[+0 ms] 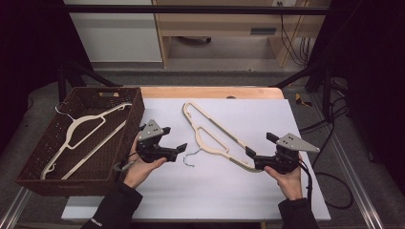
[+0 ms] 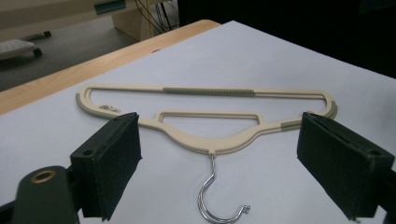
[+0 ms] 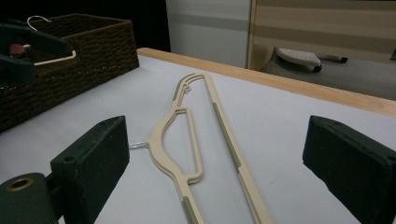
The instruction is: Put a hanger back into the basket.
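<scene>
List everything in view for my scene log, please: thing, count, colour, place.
Hanger on the sheet: one, or maybe two stacked, cream with a metal hook, at the middle of the sheet.
Hanger in the basket: one, cream, lying inside the basket.
Basket: one, dark brown woven, at the table's left end.
Sheet: one, pale, covering most of the table.
Table: one, light wood.
Left gripper: black, open, near the hook.
Right gripper: black, open, at the hanger's near end.
</scene>
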Available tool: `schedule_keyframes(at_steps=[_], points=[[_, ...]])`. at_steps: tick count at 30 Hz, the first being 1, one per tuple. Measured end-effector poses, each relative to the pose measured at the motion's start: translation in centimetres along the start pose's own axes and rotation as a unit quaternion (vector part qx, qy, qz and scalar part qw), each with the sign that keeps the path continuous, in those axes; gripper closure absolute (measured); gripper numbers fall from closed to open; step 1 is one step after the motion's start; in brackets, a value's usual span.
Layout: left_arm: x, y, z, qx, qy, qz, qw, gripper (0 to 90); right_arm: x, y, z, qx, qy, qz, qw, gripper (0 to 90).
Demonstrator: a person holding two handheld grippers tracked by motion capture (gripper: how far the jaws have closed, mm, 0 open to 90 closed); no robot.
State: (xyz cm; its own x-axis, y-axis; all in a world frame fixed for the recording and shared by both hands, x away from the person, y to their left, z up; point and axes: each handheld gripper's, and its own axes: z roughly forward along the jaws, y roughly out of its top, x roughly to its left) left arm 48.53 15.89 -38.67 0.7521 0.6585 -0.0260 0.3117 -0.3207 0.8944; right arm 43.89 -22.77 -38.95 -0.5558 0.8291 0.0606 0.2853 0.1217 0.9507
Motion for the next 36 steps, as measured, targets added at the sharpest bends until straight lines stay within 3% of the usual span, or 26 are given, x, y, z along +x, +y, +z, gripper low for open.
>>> schedule_keyframes(at_steps=[12,19,36], points=[[-0.4,-1.2,3.9,0.050,0.004,0.012,0.9987,16.7,0.4,-0.3,0.2,0.007,0.008,-0.004,0.9999,7.5],[-0.2,-1.8,5.7,0.068,0.001,0.004,0.9977,20.0,0.4,-0.3,0.1,0.006,0.008,-0.003,0.9999,7.7],[0.3,-3.2,9.4,0.113,0.005,0.006,0.9936,35.4,0.5,-0.5,0.4,0.010,0.009,-0.002,0.9999,7.7]])
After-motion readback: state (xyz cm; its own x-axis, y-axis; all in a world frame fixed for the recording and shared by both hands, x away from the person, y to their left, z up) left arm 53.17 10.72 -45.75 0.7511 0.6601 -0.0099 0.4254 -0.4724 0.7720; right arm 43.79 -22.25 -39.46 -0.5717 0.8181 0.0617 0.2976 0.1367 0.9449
